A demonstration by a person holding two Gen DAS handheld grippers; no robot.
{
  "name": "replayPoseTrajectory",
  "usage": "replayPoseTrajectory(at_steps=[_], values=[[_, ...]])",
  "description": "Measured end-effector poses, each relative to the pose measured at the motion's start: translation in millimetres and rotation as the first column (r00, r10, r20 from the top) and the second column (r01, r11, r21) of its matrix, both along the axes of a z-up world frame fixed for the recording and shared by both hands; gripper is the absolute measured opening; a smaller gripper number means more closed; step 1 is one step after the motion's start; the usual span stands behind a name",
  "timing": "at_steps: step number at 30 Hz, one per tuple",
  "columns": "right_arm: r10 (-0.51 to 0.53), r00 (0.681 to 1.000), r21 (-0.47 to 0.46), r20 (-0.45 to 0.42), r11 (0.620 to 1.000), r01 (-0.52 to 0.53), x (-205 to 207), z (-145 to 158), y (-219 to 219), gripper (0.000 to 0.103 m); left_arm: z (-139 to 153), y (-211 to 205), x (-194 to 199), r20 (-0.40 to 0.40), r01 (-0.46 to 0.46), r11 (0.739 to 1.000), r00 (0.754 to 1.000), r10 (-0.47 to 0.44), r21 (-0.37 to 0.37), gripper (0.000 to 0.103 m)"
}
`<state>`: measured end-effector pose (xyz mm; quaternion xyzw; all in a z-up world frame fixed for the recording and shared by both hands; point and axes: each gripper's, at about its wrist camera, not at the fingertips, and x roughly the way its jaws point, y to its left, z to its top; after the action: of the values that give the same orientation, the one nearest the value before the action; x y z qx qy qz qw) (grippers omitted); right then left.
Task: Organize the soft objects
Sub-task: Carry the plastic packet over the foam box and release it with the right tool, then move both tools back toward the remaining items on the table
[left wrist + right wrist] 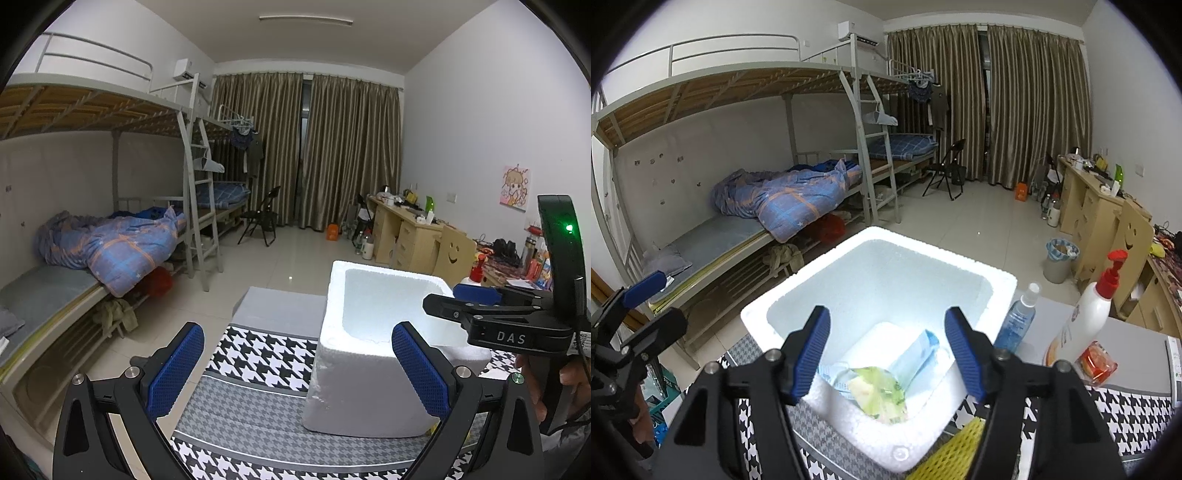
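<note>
Foam box [879, 328], white and open-topped, fills the middle of the right wrist view, standing on a tabletop [1137, 410] spread with a black-and-white houndstooth cloth. Low in the box lie the soft things: a pale blue packet [919, 354] leaning on a flat white pad [886, 339], and a crinkly green-and-white bag [879, 395] nearest the lower edge of the frame. The right gripper [886, 354] hangs over the box mouth with its blue fingers [814, 350] apart and nothing between them. A yellow mesh sleeve [960, 443] lies outside the box at the lower right, partly hidden by the gripper, and looks not yet put away. In the left wrist view the left gripper [297, 369] sits at the bottom centre, fingers wide apart and empty, beside the box's outer wall. Risks: the box looks light, so a finger catching its rim could tip or slide it. To the right stand a blue spray bottle [1017, 325] and a white pump bottle [1082, 317], just beside the box; a sideways reach for the mesh could knock them over. The mesh may also snag on a finger pad.
</note>
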<state>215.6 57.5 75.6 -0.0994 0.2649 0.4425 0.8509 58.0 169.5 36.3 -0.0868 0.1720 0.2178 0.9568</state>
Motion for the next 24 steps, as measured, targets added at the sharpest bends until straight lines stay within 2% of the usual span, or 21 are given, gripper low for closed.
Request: replayPoseTrajectory(at_steps=[5, 7, 12, 22, 24], values=[[-0.013, 1.000, 0.027, 0.025, 1.000, 0.013, -5.4, 9.8, -13.1, 0.070, 1.3, -4.9, -1.8, 0.011, 0.012, 1.000, 1.000, -0.012, 0.000, 0.102], [-0.024, 0.999, 0.042, 0.035, 0.999, 0.022, -6.7, 13.4, -20.2, 0.075, 2.1, -8.9, -2.2, 0.014, 0.023, 1.000, 1.000, -0.023, 0.005, 0.102], [-0.050, 0.997, 0.067, 0.054, 0.997, 0.046, -9.6, 20.7, -37.5, 0.077, 6.2, -18.4, -1.1, 0.033, 0.043, 0.999, 0.999, -0.043, -0.001, 0.102], [-0.086, 0.993, 0.097, 0.081, 0.992, 0.078, -14.7, 23.4, -64.9, 0.079, 13.3, -42.1, 4.3, 0.037, 0.095, 0.995, 0.995, -0.096, 0.024, 0.102], [-0.091, 0.992, 0.102, 0.082, 0.991, 0.083, -15.7, 23.3, -69.0, 0.083, 14.6, -46.3, 6.0, 0.037, 0.110, 0.994, 0.993, -0.111, 0.025, 0.102]])
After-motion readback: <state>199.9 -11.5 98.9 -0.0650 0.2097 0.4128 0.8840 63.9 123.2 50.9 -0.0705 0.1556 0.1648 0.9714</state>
